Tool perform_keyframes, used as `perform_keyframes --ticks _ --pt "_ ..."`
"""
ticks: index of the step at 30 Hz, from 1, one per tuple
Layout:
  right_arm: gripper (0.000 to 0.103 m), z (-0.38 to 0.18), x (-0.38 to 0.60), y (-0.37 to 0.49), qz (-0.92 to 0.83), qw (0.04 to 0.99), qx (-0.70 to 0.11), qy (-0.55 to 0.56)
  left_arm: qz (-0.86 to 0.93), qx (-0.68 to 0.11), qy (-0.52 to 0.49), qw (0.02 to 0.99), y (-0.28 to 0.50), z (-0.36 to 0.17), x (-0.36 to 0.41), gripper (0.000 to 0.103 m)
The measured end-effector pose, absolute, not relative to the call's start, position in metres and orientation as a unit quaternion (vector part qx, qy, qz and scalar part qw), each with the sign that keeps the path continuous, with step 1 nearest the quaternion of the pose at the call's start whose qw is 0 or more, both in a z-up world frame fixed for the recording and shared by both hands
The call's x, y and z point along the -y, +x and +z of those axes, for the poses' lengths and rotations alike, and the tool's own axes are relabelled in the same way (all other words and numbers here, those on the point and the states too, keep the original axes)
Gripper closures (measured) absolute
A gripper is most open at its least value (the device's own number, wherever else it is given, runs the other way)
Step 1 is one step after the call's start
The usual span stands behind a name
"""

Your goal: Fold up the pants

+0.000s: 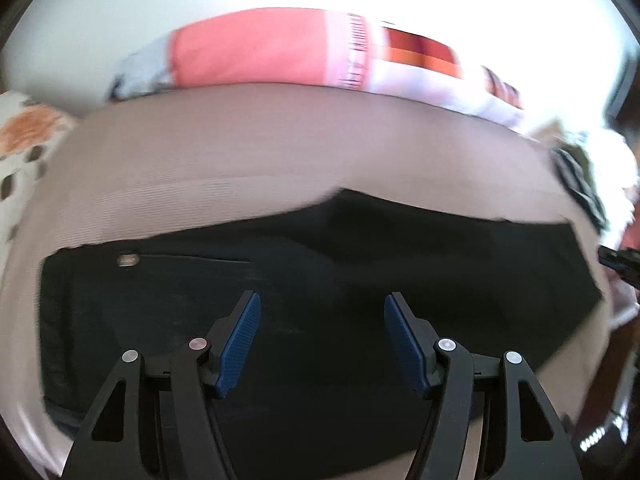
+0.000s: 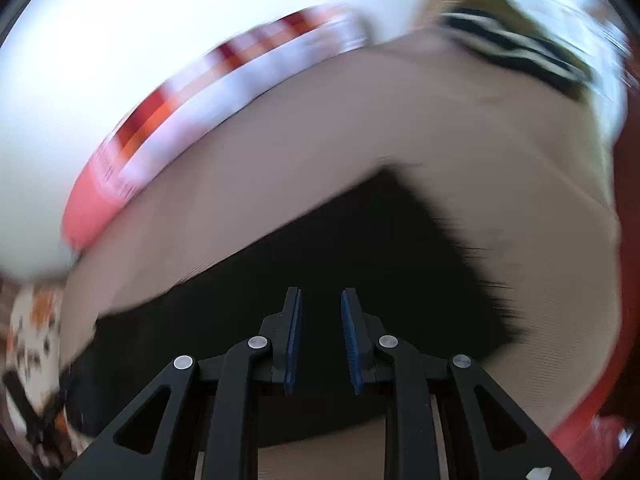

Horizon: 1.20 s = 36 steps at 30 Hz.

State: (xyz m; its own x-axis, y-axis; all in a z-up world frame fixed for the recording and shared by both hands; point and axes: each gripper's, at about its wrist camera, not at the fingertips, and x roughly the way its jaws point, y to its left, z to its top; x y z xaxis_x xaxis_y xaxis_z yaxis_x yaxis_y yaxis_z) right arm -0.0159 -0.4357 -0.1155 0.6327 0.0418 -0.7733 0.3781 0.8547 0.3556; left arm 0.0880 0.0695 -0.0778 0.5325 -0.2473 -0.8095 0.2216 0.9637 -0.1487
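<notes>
Black pants (image 1: 320, 272) lie flat on a beige bed surface (image 1: 240, 152), spread left to right, with a small metal button (image 1: 128, 259) near their left end. My left gripper (image 1: 322, 304) hovers over the pants, jaws wide open and empty. In the right wrist view the pants (image 2: 360, 240) lie below my right gripper (image 2: 320, 298), whose jaws stand narrowly open with nothing between them. The right gripper's tip also shows at the right edge of the left wrist view (image 1: 620, 258). Both views are motion-blurred.
A pink and red striped cloth (image 1: 280, 52) lies along the far edge of the bed. A floral pillow (image 1: 28, 148) sits at the left. A black-and-white patterned item (image 2: 520, 44) lies at the far right.
</notes>
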Motion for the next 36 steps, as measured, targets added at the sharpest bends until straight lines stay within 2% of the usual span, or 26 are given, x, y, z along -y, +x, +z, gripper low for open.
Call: perform_keyframes --ticks 6,11,13,19,34,35,36 --pt "0.082 -0.1 0.33 0.058 0.059 0.874 -0.452 0.17 -0.094 -0.456 -0.013 0.885 0.097 -0.085 -0.108 0.038" --pt "0.082 -0.09 0.244 0.109 0.189 0.855 -0.472 0.102 -0.097 -0.469 -0.051 0.876 0.108 -0.095 -0.131 0.038" --pt "0.079 -0.09 0.21 0.128 0.24 0.84 -0.482 0.071 -0.096 -0.472 -0.056 0.874 0.109 -0.099 -0.134 0.038" --pt "0.078 -0.108 0.135 0.173 0.316 0.793 -0.521 -0.01 -0.099 -0.48 -0.065 0.869 0.11 -0.111 -0.147 0.038" --pt "0.077 -0.164 0.064 0.235 0.38 0.697 -0.604 -0.067 -0.124 -0.475 -0.059 0.869 0.111 -0.118 -0.152 0.038" --pt "0.078 -0.165 0.064 0.235 0.38 0.693 -0.608 -0.065 -0.126 -0.476 -0.062 0.868 0.111 -0.119 -0.153 0.038" --pt "0.085 -0.162 0.066 0.234 0.379 0.7 -0.602 -0.063 -0.129 -0.478 -0.071 0.866 0.113 -0.119 -0.155 0.038"
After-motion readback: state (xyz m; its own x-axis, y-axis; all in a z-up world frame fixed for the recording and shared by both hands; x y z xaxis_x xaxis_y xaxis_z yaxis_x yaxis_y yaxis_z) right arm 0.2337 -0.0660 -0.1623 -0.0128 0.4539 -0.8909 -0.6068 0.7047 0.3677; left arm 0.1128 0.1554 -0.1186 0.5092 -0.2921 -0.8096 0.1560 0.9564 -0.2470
